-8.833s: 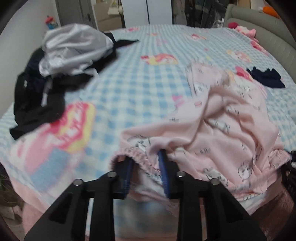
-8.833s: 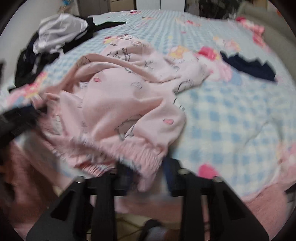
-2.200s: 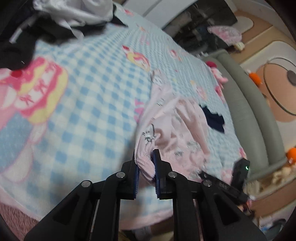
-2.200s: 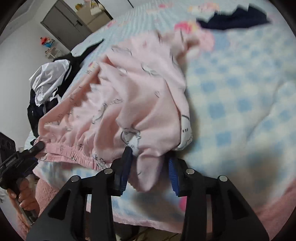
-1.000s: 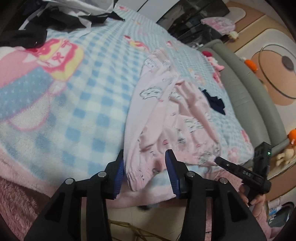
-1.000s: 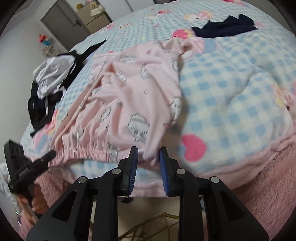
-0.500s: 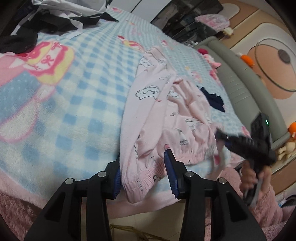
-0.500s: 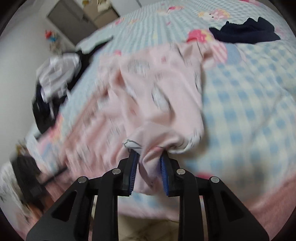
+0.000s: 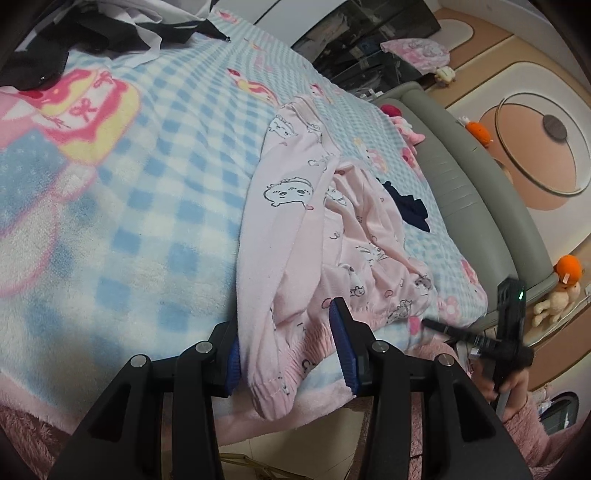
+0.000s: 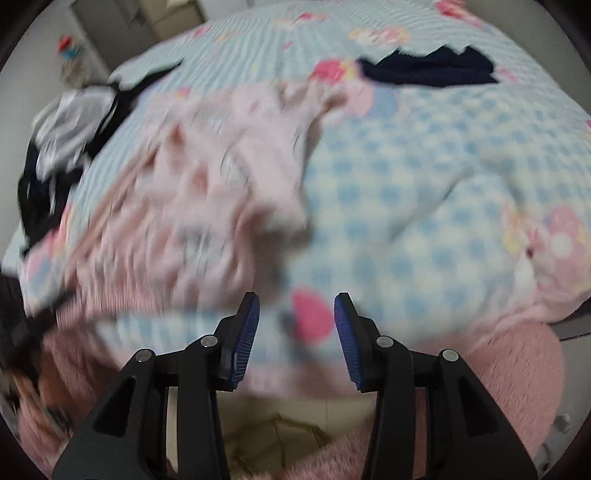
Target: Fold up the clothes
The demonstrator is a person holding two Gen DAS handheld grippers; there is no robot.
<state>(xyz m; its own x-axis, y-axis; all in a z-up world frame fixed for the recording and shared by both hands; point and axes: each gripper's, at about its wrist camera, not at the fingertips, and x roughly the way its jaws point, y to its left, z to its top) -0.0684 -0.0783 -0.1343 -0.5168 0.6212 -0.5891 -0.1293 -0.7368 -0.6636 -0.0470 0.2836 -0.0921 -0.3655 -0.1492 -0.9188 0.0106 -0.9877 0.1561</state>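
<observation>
Both cams sit close over bed's (image 9: pixel 122 206) near edge. Left looks diagonally up-right; right, blurred, seemingly steeper. Shared: pink garment (image 9: pixel 295 221) (image 10: pixel 221 177), dark cloth (image 9: pixel 410 210) (image 10: pixel 428 70).

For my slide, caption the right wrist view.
Right gripper opening, nothing between its jaws, above the checked blanket; pink pyjamas lie released.

The bed (image 9: pixel 155 206) with its blue-checked blanket bears pink pyjama trousers (image 9: pixel 295 236), a navy garment (image 9: pixel 408 208) and a black-and-white clothes heap (image 9: pixel 92 33).
</observation>
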